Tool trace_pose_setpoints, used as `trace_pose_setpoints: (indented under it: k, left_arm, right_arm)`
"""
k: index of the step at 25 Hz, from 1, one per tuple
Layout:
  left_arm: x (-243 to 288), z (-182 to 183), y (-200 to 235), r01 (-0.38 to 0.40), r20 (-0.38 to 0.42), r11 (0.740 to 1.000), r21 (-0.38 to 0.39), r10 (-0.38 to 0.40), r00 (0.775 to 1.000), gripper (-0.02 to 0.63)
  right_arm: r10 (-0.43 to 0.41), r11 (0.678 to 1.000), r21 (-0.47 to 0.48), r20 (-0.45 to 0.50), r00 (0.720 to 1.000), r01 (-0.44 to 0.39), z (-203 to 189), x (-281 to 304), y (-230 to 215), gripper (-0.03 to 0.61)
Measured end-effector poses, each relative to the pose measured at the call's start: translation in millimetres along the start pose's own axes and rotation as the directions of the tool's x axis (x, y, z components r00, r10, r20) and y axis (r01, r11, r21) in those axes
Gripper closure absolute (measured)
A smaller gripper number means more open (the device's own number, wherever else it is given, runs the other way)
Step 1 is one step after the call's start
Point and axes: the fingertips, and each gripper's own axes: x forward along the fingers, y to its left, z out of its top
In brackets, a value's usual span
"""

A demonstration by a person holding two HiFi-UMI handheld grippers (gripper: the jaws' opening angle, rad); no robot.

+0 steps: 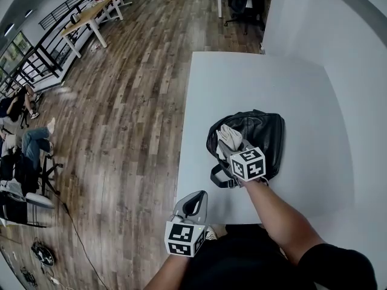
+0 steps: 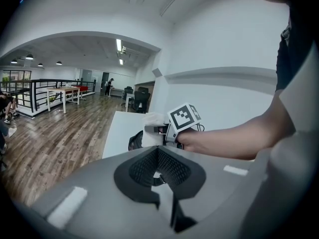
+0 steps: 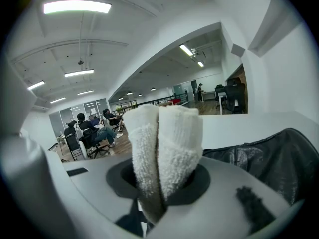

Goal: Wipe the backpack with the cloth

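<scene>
Well, from the head view I judge the job to be at its start or early in the strokes. My right gripper [image 1: 231, 148] has the cloth [image 1: 229, 136] clamped in its jaws and holds it over the near-left part of the backpack [image 1: 259, 139]. The backpack lies flat on the white table [image 1: 290, 89], toward the near edge. Its black surface looks glossy and creased, with a strap loop hanging off the near side. I see no dirt or streaks on it, so I cannot tell which parts have been wiped. Most of its face, away from the cloth, seems left to do. My left gripper [image 1: 193, 204] hangs off the table's near-left corner, well apart from the backpack.

Looking along my left gripper [image 2: 158, 172], the jaws are together with nothing between them, so this one is idle. Beyond them my right gripper [image 2: 160, 130] shows with the pale cloth [image 2: 151, 121] at its tip, and a dark edge of the backpack [image 2: 134, 141] lies just below on the table [image 2: 119, 128].

Looking along my right gripper [image 3: 162, 183], the jaws are closed on the cloth [image 3: 163, 146]. It is a thick white terry fold that stands up out of the jaws in two plump layers. The backpack [image 3: 271, 158] fills the lower right, just beside the jaws, black and shiny like soft leather. From here I cannot tell whether the cloth touches it. I expect the cloth must press down and sweep across the whole face.
</scene>
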Motion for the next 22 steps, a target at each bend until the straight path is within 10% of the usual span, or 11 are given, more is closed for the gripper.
trace_pose_setpoints:
  k: [22]
  left_arm:
    - [13.7,3.8,-40.2,0.12,-0.01,0.991,0.063,-0.12,0.993,0.607]
  right_arm:
    - [-0.058,0.998,-0.005,-0.01,0.998,0.058,-20.6,-57.6,-8.7,0.486]
